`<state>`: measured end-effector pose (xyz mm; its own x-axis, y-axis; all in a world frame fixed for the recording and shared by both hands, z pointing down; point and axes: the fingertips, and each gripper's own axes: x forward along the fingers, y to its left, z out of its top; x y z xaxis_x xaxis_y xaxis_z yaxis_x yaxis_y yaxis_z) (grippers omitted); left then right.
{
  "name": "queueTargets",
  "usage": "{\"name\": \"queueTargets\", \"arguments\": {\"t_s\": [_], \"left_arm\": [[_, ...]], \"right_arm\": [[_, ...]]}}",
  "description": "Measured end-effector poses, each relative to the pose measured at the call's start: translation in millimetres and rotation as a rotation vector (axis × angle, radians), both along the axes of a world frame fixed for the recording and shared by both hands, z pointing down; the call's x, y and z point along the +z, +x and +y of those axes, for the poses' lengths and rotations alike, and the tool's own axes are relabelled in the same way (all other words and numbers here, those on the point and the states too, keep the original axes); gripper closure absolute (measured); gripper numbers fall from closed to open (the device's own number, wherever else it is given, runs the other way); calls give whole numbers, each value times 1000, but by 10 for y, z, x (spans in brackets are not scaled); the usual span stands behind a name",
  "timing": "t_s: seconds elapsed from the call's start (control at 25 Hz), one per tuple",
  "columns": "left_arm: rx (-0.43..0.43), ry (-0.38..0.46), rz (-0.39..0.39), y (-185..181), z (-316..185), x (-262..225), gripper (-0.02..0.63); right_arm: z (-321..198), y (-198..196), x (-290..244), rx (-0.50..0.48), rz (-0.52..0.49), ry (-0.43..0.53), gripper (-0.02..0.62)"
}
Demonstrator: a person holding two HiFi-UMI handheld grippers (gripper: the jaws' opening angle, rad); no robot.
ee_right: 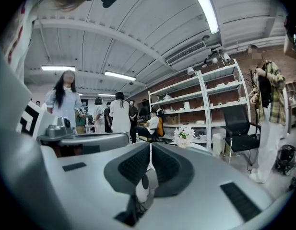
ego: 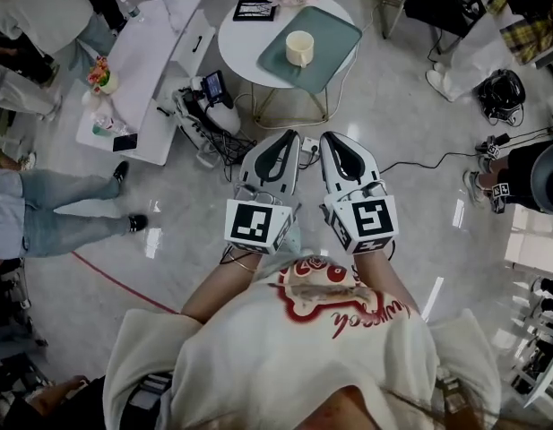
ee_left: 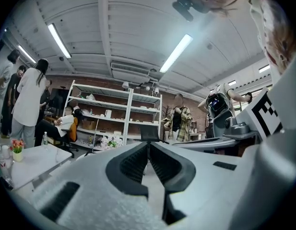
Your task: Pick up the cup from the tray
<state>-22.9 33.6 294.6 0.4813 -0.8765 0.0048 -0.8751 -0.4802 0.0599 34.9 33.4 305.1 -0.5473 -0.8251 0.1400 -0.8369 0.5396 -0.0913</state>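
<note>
My printed shirt fills the bottom of the head view. Just beyond it I hold both tongs side by side at chest height, pointing forward. The left gripper has its jaws pressed together with nothing between them, and its own view shows the pads meeting at the tip. The right gripper is closed and empty in the same way.

Nothing of the task is done yet, as far as I can judge. The cup sits on the green tray on the round white table, well apart from both tongs, across a stretch of floor. I have yet to go to the table, part one pair of jaws, close them on the cup and lift it.

The cup stands upright with its long axis vertical and its mouth facing up. I cannot make out a handle.
</note>
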Motion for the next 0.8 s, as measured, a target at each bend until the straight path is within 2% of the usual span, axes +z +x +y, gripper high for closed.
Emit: {"name": "queueTargets", "arguments": {"t_s": [0.4, 0.8], "left_arm": [[57, 11, -15, -286, -1271, -107, 580], [22, -35, -2, -359, -1815, 96, 580]], "right_arm": [[-1259, -319, -120, 59, -15, 10, 568], [-1781, -318, 169, 57, 2, -66, 568]]}}
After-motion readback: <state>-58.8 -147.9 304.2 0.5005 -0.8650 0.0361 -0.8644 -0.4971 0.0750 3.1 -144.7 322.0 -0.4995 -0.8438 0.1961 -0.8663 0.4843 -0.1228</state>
